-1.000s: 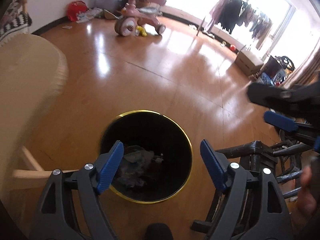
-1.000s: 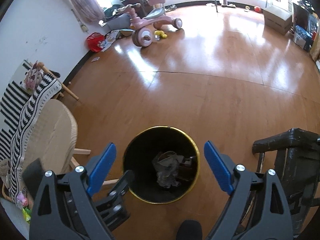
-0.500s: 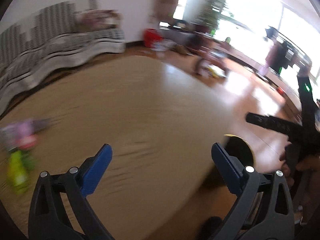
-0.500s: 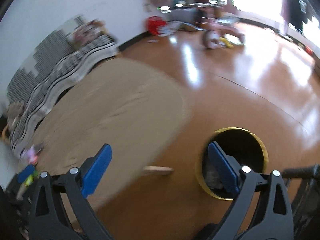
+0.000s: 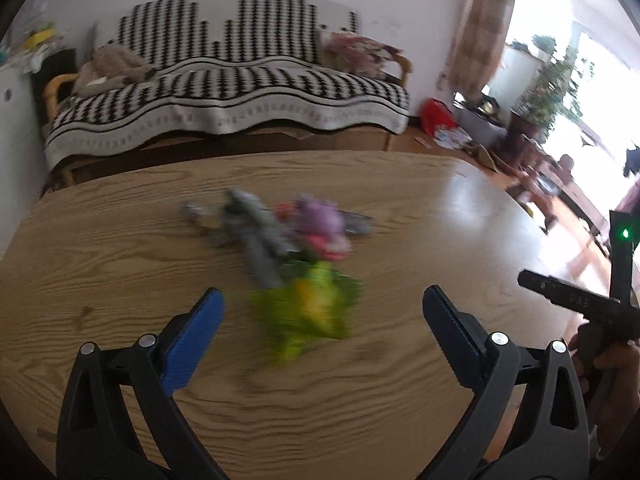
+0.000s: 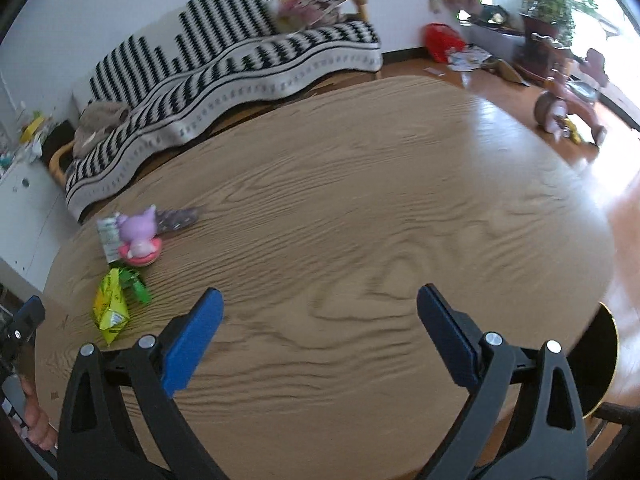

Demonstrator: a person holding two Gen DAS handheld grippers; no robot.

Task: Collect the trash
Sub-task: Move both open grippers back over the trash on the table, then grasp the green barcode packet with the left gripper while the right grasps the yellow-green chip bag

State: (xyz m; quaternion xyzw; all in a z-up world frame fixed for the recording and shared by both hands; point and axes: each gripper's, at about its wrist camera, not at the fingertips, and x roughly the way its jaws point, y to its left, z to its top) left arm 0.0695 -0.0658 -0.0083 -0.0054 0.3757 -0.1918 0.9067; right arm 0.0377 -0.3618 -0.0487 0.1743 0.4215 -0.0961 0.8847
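Note:
A small heap of trash lies on the round wooden table (image 5: 120, 264). Nearest is a crumpled yellow-green packet (image 5: 308, 312), then a purple and pink toy figure (image 5: 320, 228) and a grey wrapper (image 5: 256, 232), all motion-blurred. My left gripper (image 5: 322, 320) hangs open just short of the packet, nothing between its blue pads. In the right wrist view the yellow-green packet (image 6: 111, 306) and the purple and pink toy figure (image 6: 140, 238) sit far left on the table (image 6: 360, 220). My right gripper (image 6: 318, 328) is open over bare wood. The black bin (image 6: 596, 364) peeks past the table's right edge.
A sofa with a black-and-white zigzag throw (image 5: 224, 88) stands behind the table. A red bag (image 6: 442, 42), scattered paper and a pink tricycle (image 6: 568, 100) sit on the shiny floor. A hand holding the other gripper (image 5: 608, 344) shows at the right edge.
Both grippers have swung away from above the black bin to over the table, and now the trash heap is in front of the left one. Both jaws stand wider than a second ago.

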